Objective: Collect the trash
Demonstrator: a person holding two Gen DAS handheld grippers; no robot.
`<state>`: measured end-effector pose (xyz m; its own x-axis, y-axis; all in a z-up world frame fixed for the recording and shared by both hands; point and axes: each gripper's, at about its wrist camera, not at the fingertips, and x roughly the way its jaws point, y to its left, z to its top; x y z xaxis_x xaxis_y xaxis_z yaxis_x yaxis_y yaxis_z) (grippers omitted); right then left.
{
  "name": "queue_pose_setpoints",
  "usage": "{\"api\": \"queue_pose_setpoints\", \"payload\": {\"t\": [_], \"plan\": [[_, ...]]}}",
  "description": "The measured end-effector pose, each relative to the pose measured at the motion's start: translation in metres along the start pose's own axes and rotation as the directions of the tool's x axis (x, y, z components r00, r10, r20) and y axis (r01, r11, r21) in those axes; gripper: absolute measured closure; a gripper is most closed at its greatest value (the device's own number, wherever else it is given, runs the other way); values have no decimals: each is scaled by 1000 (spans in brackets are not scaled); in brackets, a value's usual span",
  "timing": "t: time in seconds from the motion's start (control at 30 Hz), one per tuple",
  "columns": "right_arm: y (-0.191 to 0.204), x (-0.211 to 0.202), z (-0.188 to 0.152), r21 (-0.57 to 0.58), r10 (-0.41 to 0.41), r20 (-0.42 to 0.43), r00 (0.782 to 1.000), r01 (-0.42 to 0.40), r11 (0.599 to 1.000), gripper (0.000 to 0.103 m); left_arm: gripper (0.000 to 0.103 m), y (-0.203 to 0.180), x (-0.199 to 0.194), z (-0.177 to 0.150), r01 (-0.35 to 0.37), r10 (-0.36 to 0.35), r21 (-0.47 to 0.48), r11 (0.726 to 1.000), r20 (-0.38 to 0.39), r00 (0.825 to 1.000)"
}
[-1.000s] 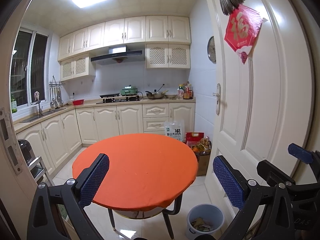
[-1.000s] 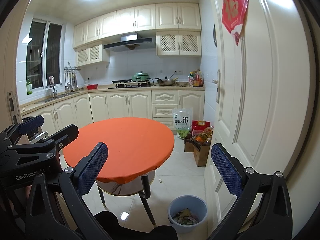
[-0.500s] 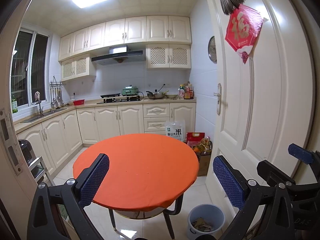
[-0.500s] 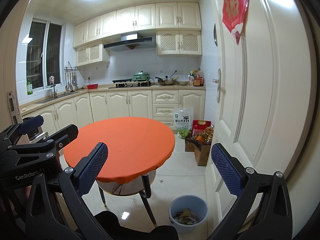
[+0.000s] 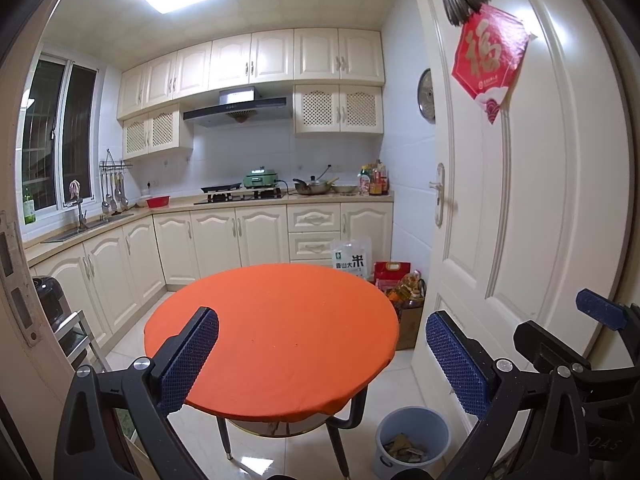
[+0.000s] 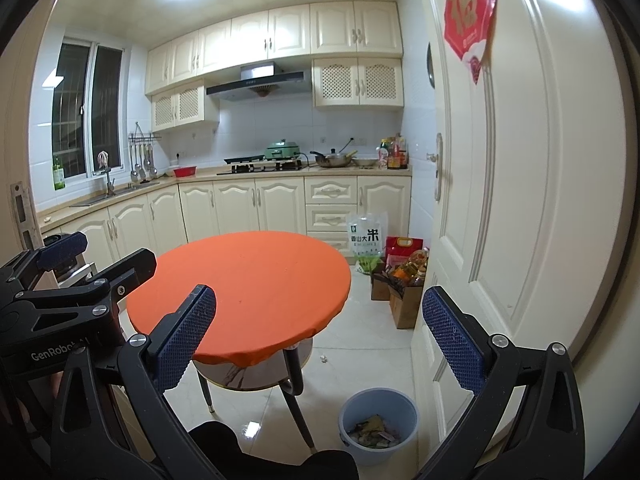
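The blue trash bucket (image 6: 378, 426) stands on the white floor tiles just beside the open door (image 6: 520, 184) and near the front leg of the round table (image 6: 244, 276), and it already holds crumpled scraps, brownish and pale, heaped in its bottom. So I judge some of the collecting is done. What looks left to me is one small white scrap (image 6: 323, 358) lying on the floor tiles between the table's lower shelf and the cardboard boxes (image 6: 404, 308); it shows only in my right-hand view and is too small for me to say what it is. The orange tablecloth shows nothing lying on it apart from a few faint specks I cannot make out.

My left gripper (image 5: 320, 354) is spread wide with nothing between its blue pads, held high over the near edge of the table. My right gripper (image 6: 318, 332) is likewise spread wide and empty, held beside it, with the bucket below and to the right. Neither tool touches anything.

Further out, the boxes of bottles and a rice bag (image 6: 367, 236) sit against the lower cabinets by the door; these look like stored groceries to me, not trash. The counter with the stove and pans lies well beyond, and I see no loose rubbish there, though it is too far to be sure
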<state>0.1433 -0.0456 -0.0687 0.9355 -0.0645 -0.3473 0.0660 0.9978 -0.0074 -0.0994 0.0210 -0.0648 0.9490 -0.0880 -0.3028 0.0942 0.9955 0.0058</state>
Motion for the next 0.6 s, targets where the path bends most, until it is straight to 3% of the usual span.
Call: {"api": "queue_pose_setpoints", "payload": {"t": [0.6], "plan": [[-10,41,-4,32,-1,-40,999,2,999,0,1,15,58,11,23,-23,3,1000,-27,999]]}}
